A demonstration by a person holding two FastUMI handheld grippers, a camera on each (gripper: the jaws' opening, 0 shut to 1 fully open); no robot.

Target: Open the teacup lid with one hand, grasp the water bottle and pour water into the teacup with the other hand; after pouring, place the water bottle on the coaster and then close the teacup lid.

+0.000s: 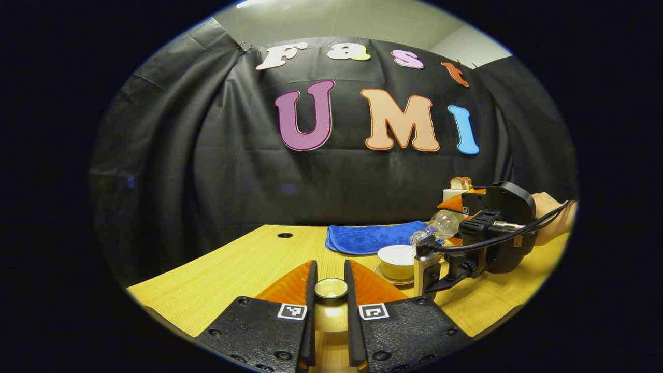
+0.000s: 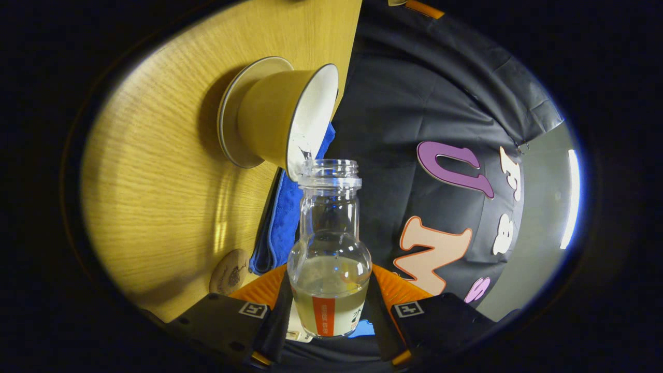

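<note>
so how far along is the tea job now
Done: the lid is off, held between the left gripper fingers. In hand: the right gripper tips the water bottle at the open teacup. Left: bottle onto coaster, lid back on.

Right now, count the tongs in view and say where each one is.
2. The left tongs are over the table, gripping the teacup lid. The right tongs are beside the teacup, holding the water bottle tilted toward it. None seem hidden.

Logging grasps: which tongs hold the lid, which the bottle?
Left tongs clamp the small round teacup lid. Right tongs grip the tilted water bottle, its mouth at the teacup rim.
</note>
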